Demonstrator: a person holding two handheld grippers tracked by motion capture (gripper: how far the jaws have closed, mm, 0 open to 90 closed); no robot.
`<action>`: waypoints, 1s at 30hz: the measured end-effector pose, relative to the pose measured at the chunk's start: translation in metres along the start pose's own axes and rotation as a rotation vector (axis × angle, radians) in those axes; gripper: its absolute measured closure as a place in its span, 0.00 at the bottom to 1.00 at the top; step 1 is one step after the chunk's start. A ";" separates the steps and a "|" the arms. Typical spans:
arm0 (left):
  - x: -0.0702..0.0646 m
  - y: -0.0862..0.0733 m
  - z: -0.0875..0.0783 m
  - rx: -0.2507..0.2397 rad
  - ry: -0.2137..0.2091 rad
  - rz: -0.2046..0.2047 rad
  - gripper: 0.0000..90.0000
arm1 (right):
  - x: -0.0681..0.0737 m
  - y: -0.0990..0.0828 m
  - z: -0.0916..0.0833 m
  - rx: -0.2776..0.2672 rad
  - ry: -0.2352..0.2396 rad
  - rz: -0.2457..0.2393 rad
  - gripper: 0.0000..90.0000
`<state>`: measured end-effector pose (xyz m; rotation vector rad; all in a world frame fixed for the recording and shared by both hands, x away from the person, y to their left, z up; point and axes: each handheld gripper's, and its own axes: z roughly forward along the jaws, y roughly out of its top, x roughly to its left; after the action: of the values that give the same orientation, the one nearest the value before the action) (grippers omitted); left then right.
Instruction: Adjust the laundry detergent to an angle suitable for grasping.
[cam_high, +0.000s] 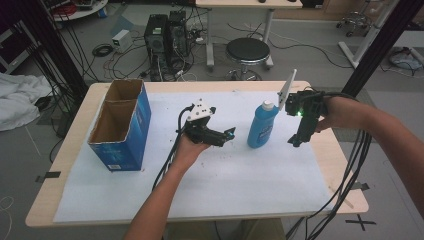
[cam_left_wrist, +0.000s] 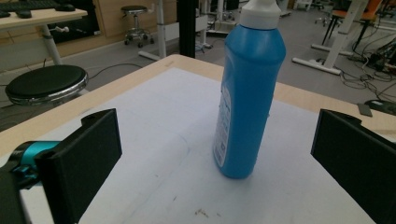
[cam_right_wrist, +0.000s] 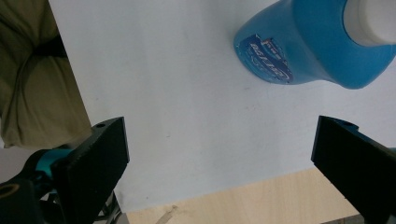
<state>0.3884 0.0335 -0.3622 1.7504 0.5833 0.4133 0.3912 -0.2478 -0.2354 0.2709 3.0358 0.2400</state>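
Evidently, with both grippers' fingers apart, the upright blue bottle (cam_left_wrist: 247, 93) ahead of the left gripper (cam_left_wrist: 212, 154) could topple if clipped off-centre.

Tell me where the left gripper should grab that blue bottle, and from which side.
Grip the blue bottle around its mid-body, coming in level from the left gripper side. It stands upright, the open jaws already frame it, and the body looks narrower than their gap.
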 end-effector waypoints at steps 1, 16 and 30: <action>-0.001 0.000 0.003 -0.005 0.006 -0.003 0.02 | -0.001 0.000 0.000 -0.001 -0.001 -0.003 0.03; -0.027 -0.008 0.043 -0.042 0.046 -0.039 0.02 | -0.002 -0.003 -0.001 -0.001 0.002 -0.004 0.03; -0.042 -0.017 0.076 -0.035 0.040 -0.031 0.02 | -0.002 -0.007 -0.003 -0.003 0.004 0.002 0.03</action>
<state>0.3940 -0.0474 -0.3963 1.7008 0.6272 0.4357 0.3921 -0.2552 -0.2339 0.2731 3.0391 0.2458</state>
